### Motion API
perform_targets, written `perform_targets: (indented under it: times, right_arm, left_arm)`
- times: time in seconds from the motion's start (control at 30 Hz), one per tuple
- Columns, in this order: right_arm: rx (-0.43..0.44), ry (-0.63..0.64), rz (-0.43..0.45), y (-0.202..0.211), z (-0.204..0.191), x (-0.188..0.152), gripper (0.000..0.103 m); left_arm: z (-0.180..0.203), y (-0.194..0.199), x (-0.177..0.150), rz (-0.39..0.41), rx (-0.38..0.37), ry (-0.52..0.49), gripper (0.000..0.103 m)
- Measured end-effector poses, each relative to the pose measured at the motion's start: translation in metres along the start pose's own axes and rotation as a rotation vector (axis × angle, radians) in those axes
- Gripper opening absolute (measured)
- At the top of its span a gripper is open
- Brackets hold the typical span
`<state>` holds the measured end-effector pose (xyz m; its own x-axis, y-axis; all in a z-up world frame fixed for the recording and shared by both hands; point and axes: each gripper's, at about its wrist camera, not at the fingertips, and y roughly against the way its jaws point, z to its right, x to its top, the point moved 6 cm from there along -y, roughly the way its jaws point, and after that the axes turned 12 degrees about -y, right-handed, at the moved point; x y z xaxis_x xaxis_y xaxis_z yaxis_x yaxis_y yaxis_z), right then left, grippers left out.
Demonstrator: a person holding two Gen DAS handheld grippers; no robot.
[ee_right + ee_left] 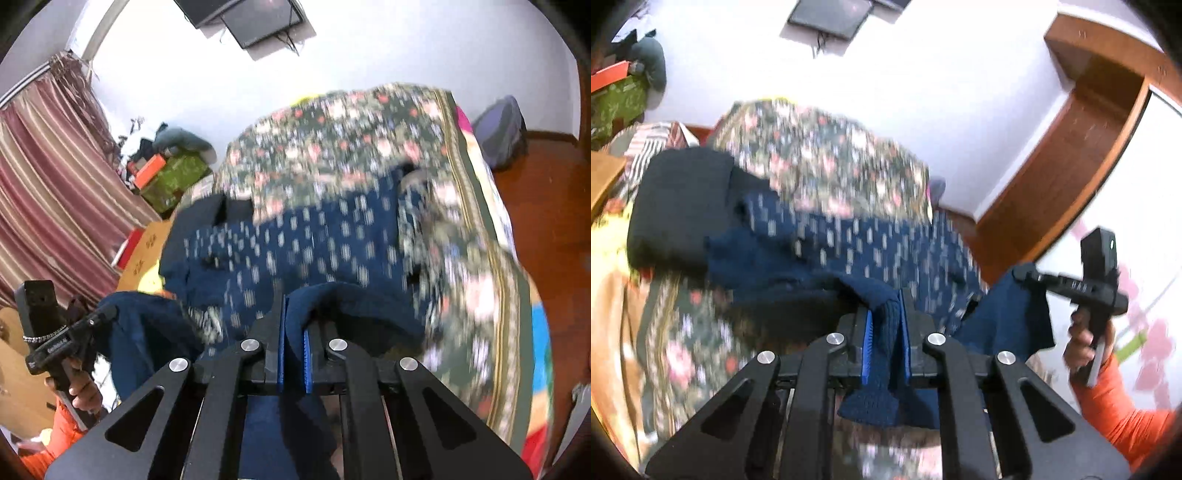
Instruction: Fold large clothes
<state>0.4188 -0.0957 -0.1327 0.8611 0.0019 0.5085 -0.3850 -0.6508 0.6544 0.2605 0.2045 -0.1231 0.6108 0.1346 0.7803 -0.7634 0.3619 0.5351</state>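
Note:
A dark blue garment with pale dashes [871, 243] lies spread over a floral bedspread [827, 147]; it also shows in the right wrist view [317, 240]. My left gripper [886, 314] is shut on a plain blue knit edge of the garment, lifted above the bed. My right gripper [293, 317] is shut on another edge of the same garment. The right gripper [1030, 277] shows at the right of the left wrist view, cloth hanging from it. The left gripper [103, 315] shows at the lower left of the right wrist view.
A folded black garment [676, 206] sits on the bed at the left. A wooden door frame [1089, 147] and wood floor [546, 192] lie to the right. A striped curtain [48, 184], boxes [173, 177] and a grey bag [502, 129] stand around the bed.

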Motion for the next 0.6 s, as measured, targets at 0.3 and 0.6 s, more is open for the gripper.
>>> perform_targets:
  times: [0.3, 0.6]
  right_arm:
    - [-0.122, -0.066, 0.092, -0.05, 0.043, 0.086, 0.007]
    - [-0.087, -0.067, -0.04, -0.081, 0.092, 0.074, 0.009]
  left_arm:
    - [-0.106, -0.067, 0.051, 0.032, 0.255, 0.089, 0.012]
    - [-0.157, -0.117, 0.014, -0.125, 0.379, 0.097, 0.013]
